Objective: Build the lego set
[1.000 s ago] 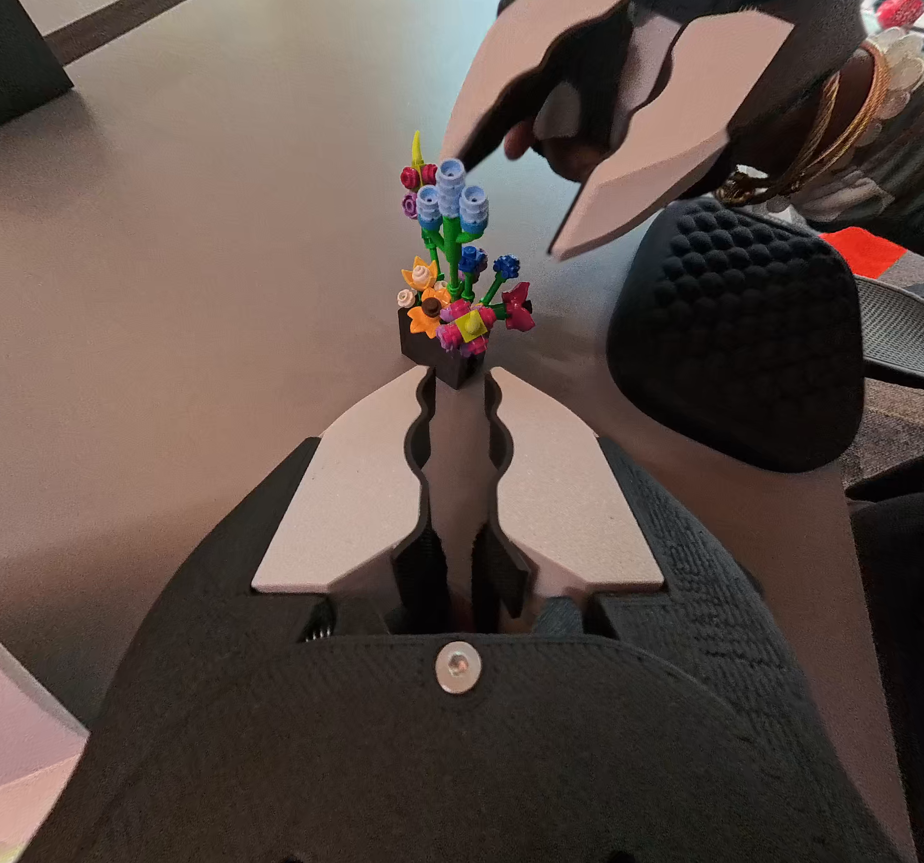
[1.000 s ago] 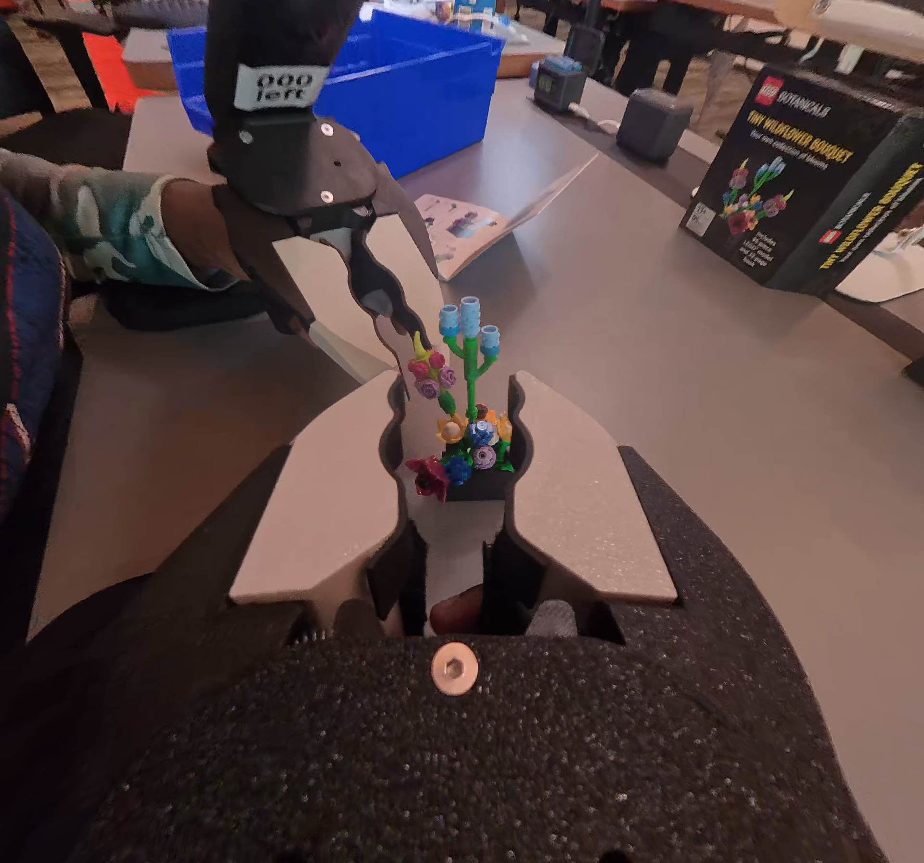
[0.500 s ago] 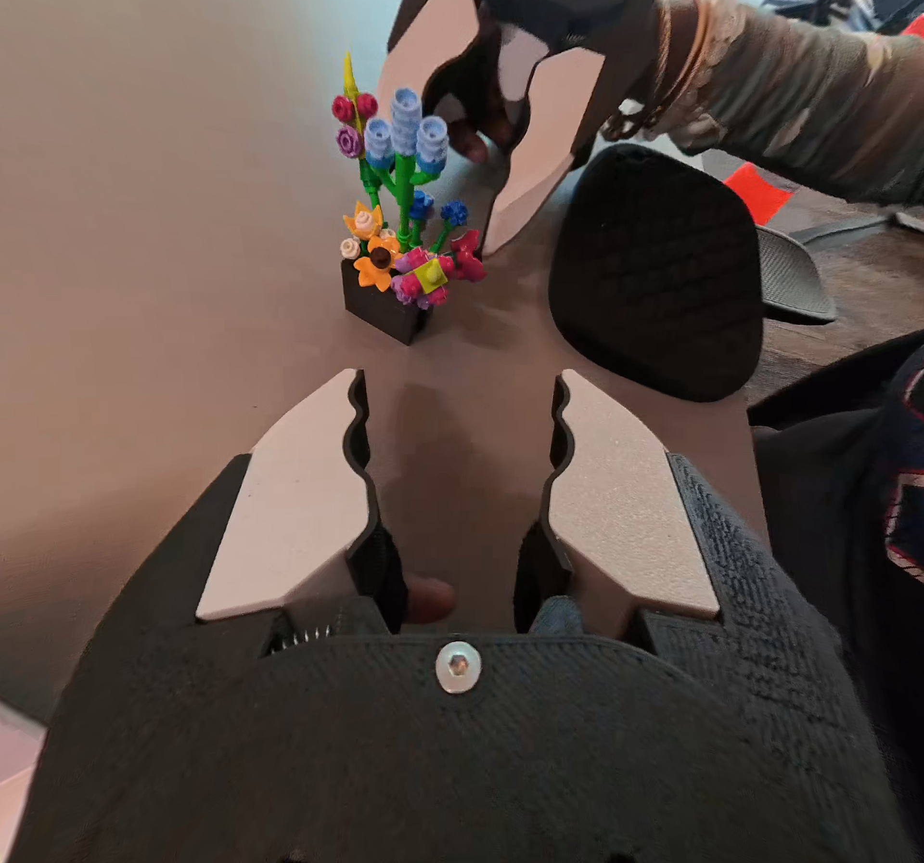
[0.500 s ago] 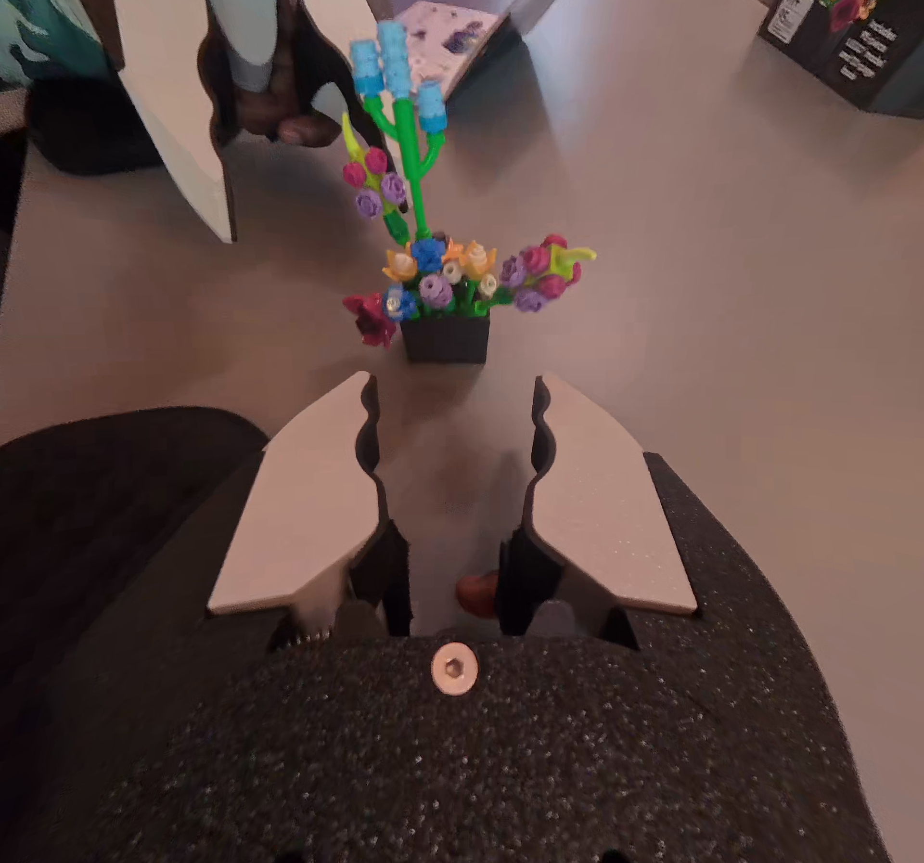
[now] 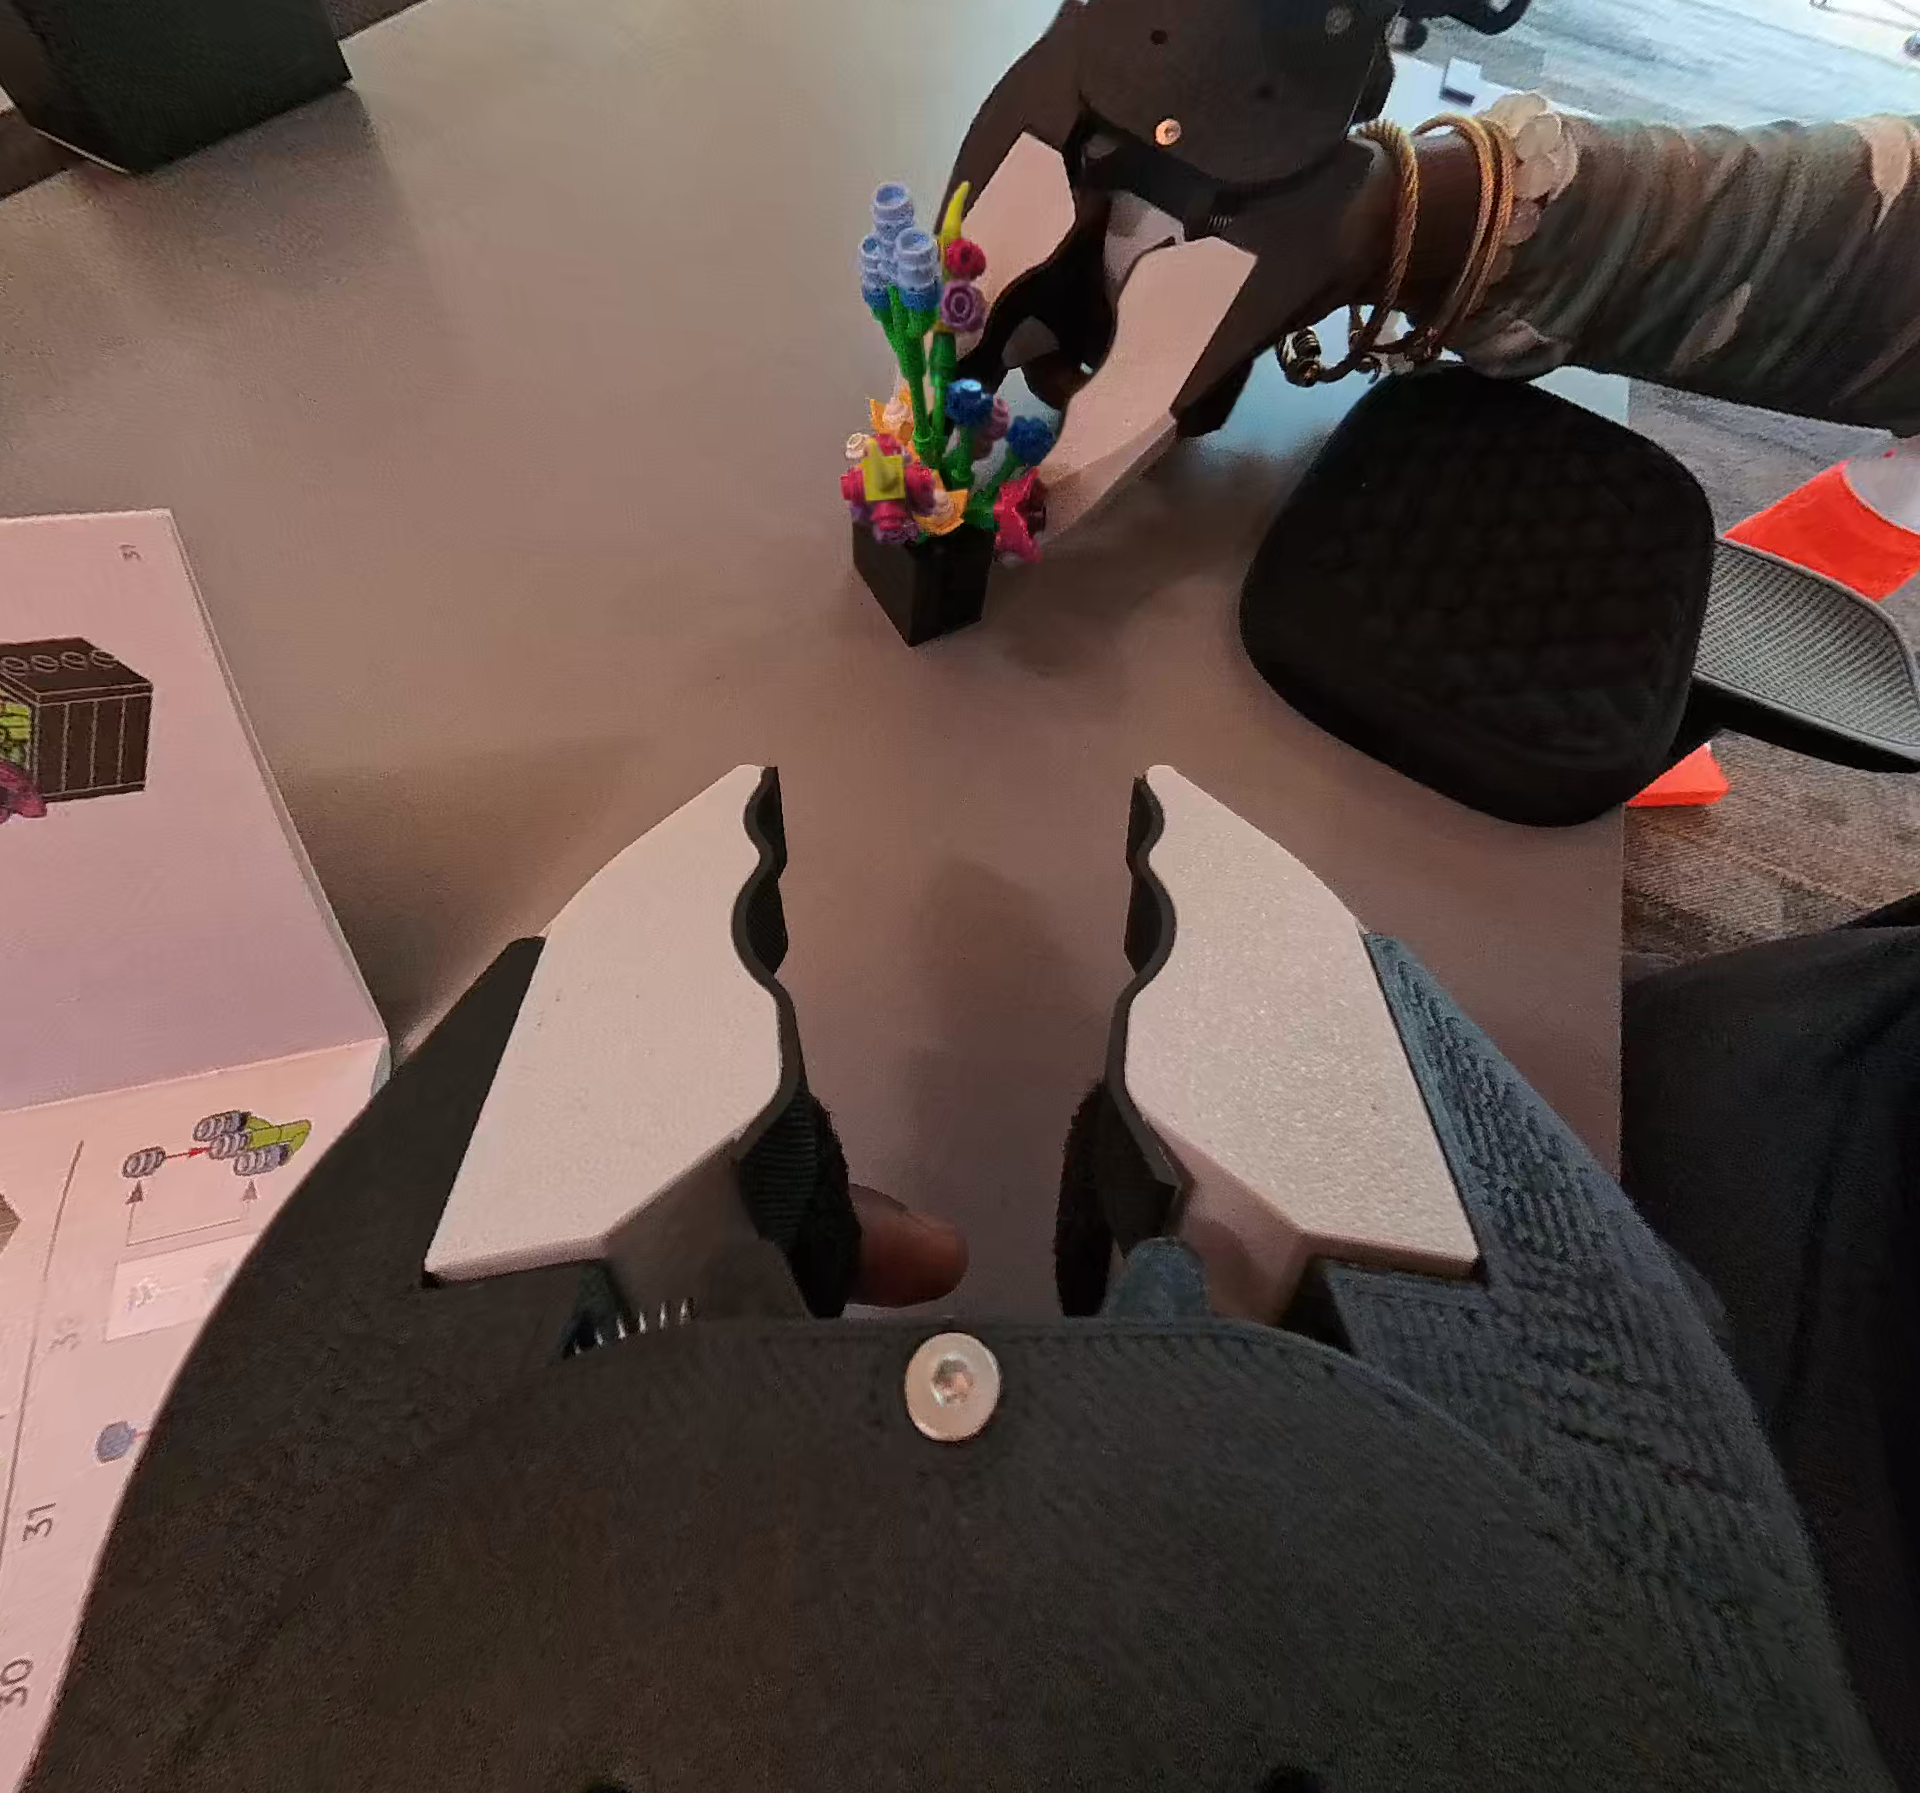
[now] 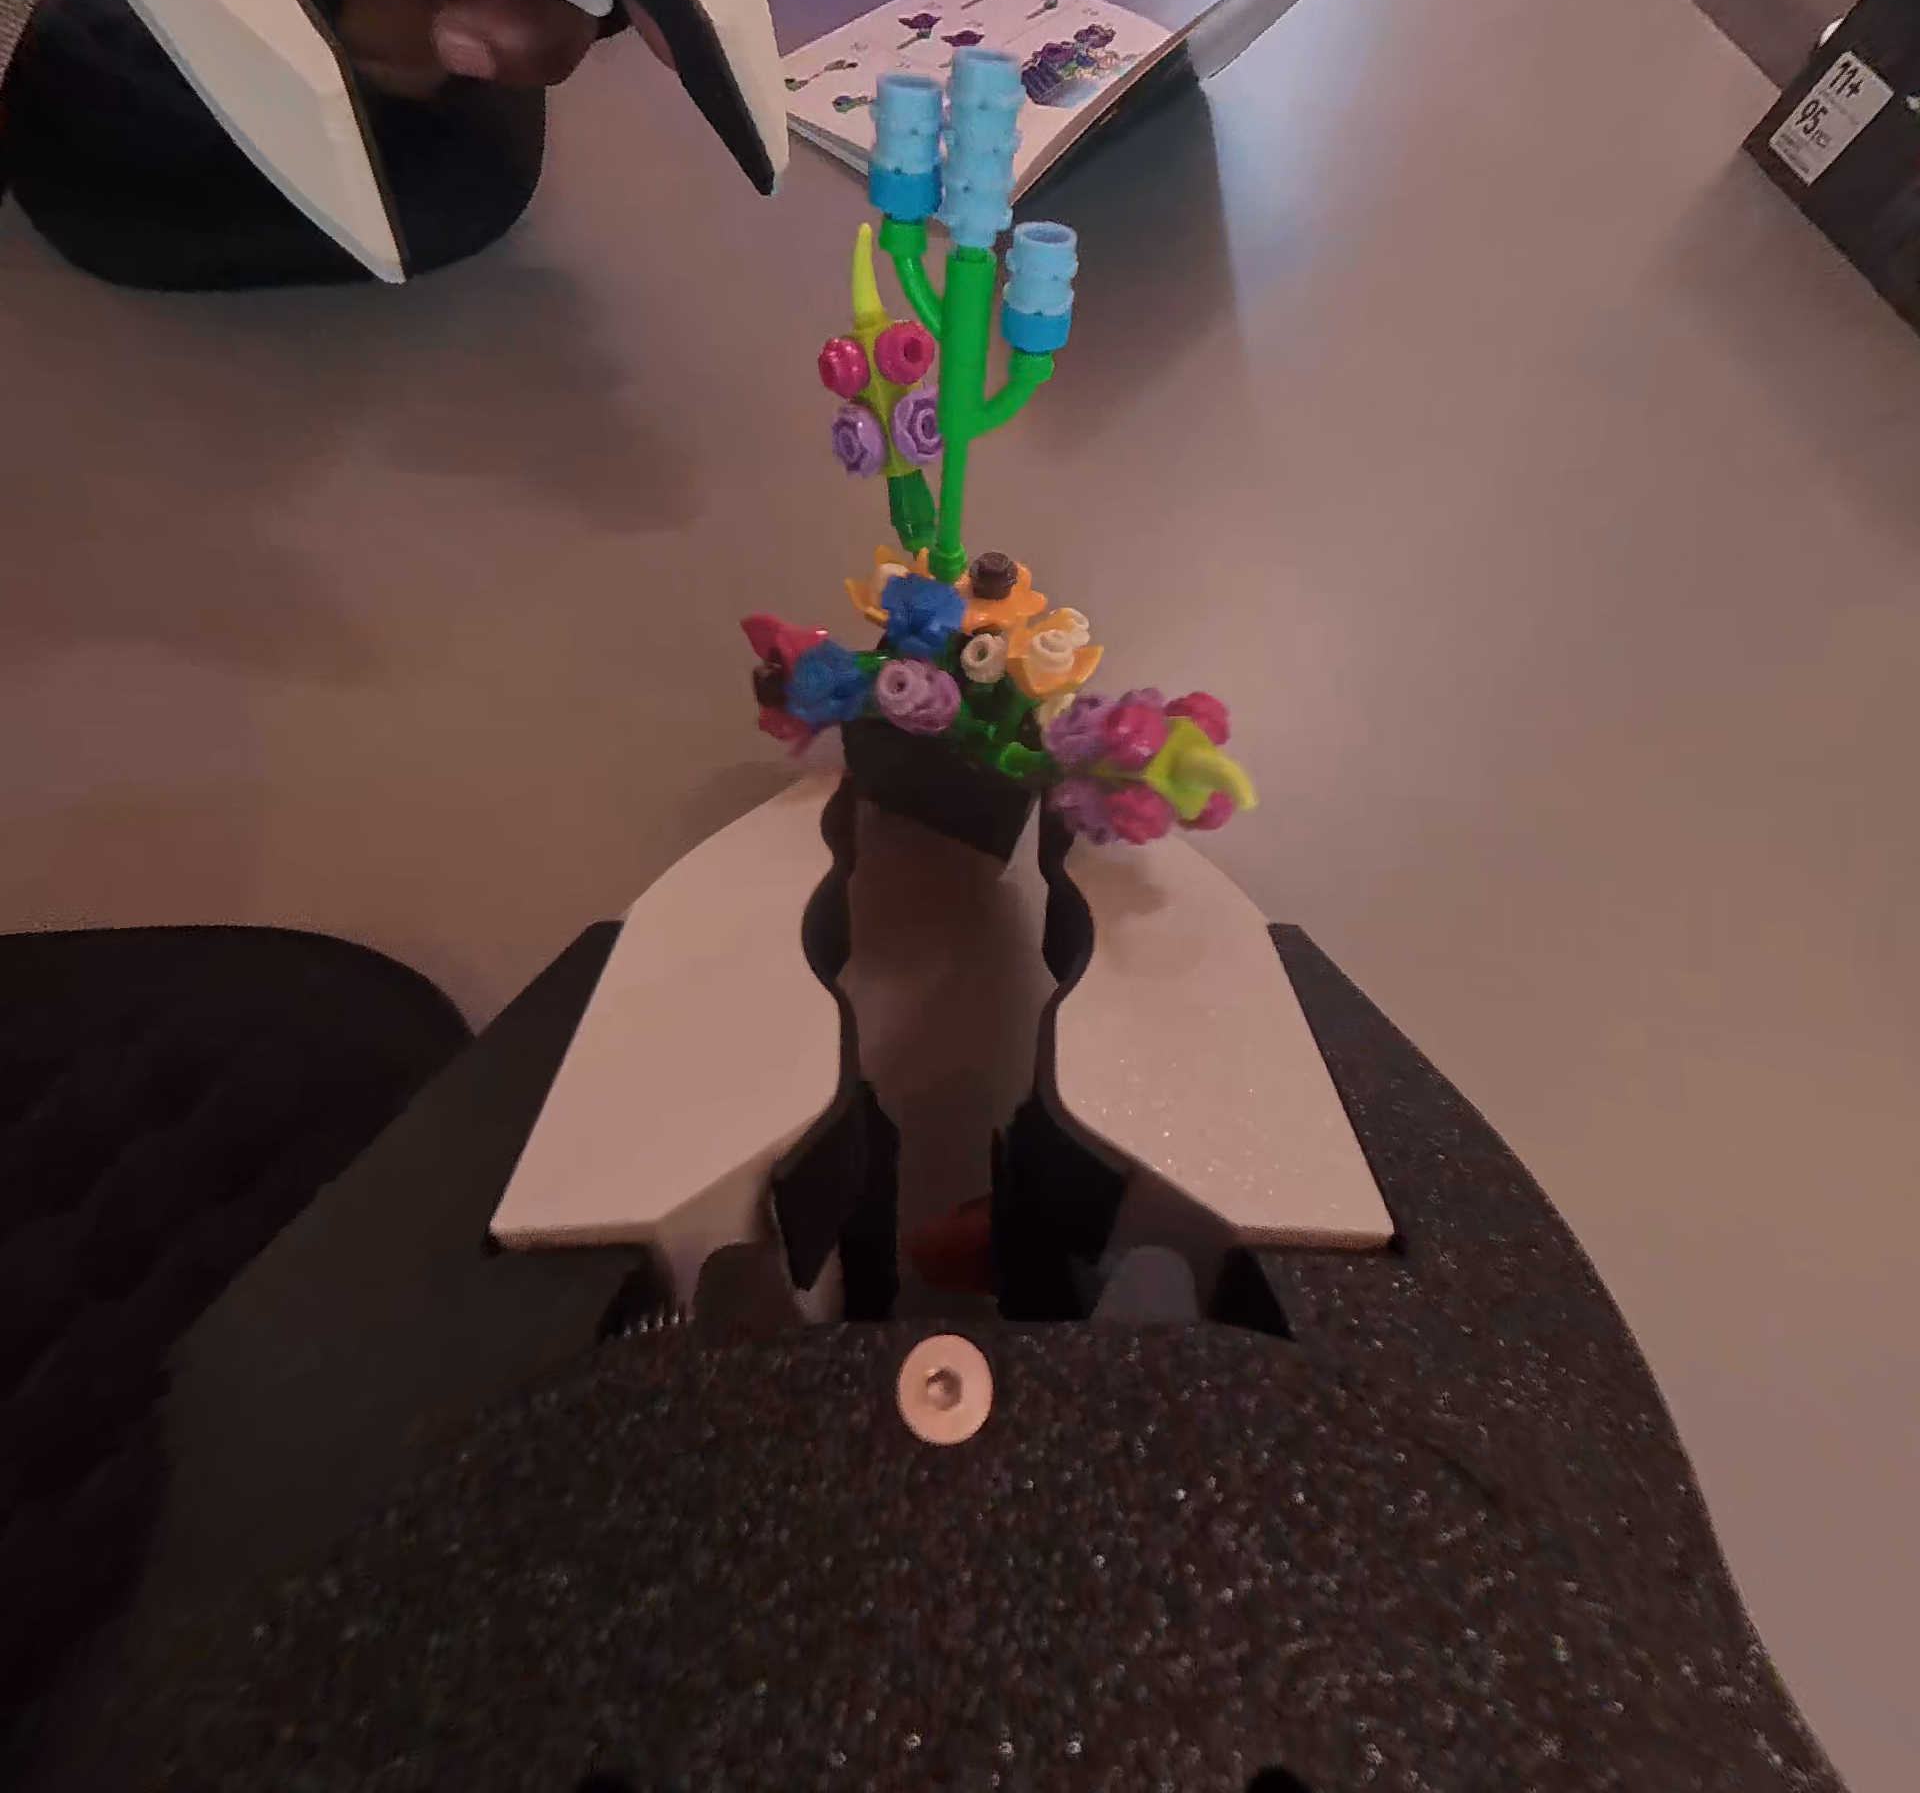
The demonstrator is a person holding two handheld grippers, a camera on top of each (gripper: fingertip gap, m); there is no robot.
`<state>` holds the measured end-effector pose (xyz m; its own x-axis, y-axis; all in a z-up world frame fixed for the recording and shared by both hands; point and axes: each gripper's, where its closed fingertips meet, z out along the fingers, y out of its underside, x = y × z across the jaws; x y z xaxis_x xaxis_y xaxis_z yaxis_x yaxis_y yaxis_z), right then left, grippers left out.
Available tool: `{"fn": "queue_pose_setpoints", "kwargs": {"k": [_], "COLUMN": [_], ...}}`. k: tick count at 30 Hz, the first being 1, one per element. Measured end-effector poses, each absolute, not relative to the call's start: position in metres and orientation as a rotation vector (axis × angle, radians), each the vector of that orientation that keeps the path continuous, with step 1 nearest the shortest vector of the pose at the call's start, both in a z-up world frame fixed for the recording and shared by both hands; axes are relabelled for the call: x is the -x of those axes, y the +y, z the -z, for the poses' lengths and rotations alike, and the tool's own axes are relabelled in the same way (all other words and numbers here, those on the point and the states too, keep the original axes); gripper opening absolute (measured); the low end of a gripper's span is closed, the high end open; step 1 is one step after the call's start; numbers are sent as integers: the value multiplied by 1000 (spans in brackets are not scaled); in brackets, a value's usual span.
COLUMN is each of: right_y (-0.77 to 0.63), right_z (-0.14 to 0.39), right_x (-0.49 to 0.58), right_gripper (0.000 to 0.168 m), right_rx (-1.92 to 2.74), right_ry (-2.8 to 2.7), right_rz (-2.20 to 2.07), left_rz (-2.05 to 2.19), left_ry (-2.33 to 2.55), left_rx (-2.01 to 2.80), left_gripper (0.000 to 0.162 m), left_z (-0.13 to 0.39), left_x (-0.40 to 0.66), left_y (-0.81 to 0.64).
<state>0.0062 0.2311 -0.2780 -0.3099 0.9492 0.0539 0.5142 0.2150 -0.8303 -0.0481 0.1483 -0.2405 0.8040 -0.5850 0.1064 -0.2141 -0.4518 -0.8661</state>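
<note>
The left gripper has its jaws spread wide with only bare table between them. It hangs well short of the build, and one fingertip of the person's hand shows at the root of its fingers. The right gripper has its jaws drawn in narrow, one tip on each side of the black pot. Whether they press on it or only flank it cannot be told.

There is one lego bouquet, standing in that single pot on the table. Low in it sits a cluster of blue, purple, orange, cream and magenta blooms. Above it rises one branched green stem with three light-blue spikes, and beside that is a shorter sprig with two magenta and two purple flowers.

One open instruction booklet lies at the left gripper's left, clear of the pot, with a broad strip of bare table between them. To the right the table's edge runs close by, with one black padded armrest lapping over it.

Farther off, the sleeved wrist holding the right gripper wears several bracelets. One dark box stands at the far right of the right wrist view, well apart from the bouquet.
</note>
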Motion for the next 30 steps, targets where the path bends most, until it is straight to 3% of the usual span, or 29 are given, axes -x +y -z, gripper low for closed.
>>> {"fn": "queue_pose_setpoints", "kwargs": {"k": [5,9,11,15,21,30], "right_y": [243,246,246,245,245,241], "right_z": [281,287,285,277,281,285], "right_x": [-1,-11,-21,-28,-12,-2], "right_gripper": [38,45,40,14,15,15], "right_rx": [1371,1372,1340,1260,1239,1191], "right_ry": [-1922,-1975,-1998,-2018,-2038,-2094], "right_rz": [-948,-917,-935,-1040,-1001,-980], "left_rz": [340,275,331,476,512,488], "left_ry": [624,662,708,845,852,938], "left_rx": [2079,2061,2051,2108,2102,2111], "left_gripper": [62,49,42,39,9,13], "left_z": [245,240,242,262,272,285], "left_x": [58,61,52,30,23,7], "left_y": [159,163,160,165,202,215]}}
